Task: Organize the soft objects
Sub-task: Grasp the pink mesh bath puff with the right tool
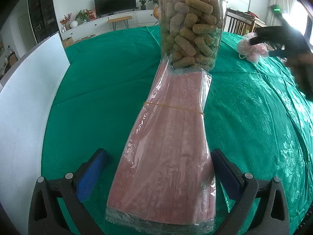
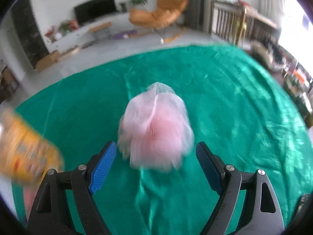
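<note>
The left claw [image 1: 156,168] hangs low over the green-covered desk [image 1: 97,82] with its blue pads spread wide and nothing held. A pink pack of face masks [image 1: 168,146] in clear wrap lies straight ahead between the open pads. Its long axis runs directly away from the claw, and its far end touches a clear jar of stubby foam pieces [image 1: 191,29]. The right-hand pad sits just beside the pack's edge; the left-hand pad stands clear of it.

The right claw [image 2: 156,160] is open too, with a pink mesh bath pouf [image 2: 156,129] dead ahead, just beyond its fingertips and not yet between them. That view is blurred. Each claw has its own soft thing squarely in front, so I'd judge neither needs to cross over.
</note>
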The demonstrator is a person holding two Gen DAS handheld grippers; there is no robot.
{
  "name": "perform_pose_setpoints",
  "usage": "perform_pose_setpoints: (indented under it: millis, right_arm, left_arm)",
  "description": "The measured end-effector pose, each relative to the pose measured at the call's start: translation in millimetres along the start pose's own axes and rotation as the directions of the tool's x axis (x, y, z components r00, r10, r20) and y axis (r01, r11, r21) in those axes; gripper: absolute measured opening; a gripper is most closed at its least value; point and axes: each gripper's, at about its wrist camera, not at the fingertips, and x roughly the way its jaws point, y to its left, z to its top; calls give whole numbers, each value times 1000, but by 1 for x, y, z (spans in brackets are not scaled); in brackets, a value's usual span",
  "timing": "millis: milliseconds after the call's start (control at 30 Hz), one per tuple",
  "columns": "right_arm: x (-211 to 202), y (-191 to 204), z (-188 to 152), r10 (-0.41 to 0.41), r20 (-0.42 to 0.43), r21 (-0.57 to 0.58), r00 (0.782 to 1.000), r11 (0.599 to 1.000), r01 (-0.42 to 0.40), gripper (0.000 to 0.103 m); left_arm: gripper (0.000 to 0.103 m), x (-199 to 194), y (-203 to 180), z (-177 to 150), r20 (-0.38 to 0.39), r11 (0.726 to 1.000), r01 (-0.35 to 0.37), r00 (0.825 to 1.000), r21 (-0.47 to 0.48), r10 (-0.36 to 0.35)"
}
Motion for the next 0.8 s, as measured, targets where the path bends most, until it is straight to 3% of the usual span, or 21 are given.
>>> perform_pose_setpoints:
  millis: [67, 133, 167, 200, 267, 567, 800]
  right_arm:
    - [28, -1, 7, 23, -82, 37, 996, 999, -20, 85]
    - [37, -2, 9, 53, -88, 57, 995, 997, -48, 82]
    - [37, -3, 7, 63, -71, 59, 995, 997, -59, 62]
    - [37, -4, 5, 69, -73, 55, 995, 996, -65, 29]
    - [33, -5, -1, 67, -61, 29, 996, 997, -65, 23]
    - [-48, -8, -81, 146, -1, -69, 989, 987, -146, 22]
    - [-114, 16, -196, 199, 21, -188, 980, 963, -191, 23]
  left_arm:
    - [103, 0, 0, 0, 0, 1000, 0, 1000, 0, 0]
    - [103, 0, 0, 0, 0, 1000, -1, 1000, -1, 1]
    - [103, 0, 0, 0, 0, 1000, -1, 1000, -1, 1]
    - [103, 0, 0, 1, 0, 1000, -1, 1000, -2, 1]
    - [103, 0, 0, 0, 0, 1000, -1, 1000, -1, 1]
    - [103, 0, 0, 0, 0, 1000, -1, 1000, 0, 1]
    - [103, 0, 0, 0, 0, 1000, -1, 1000, 0, 1]
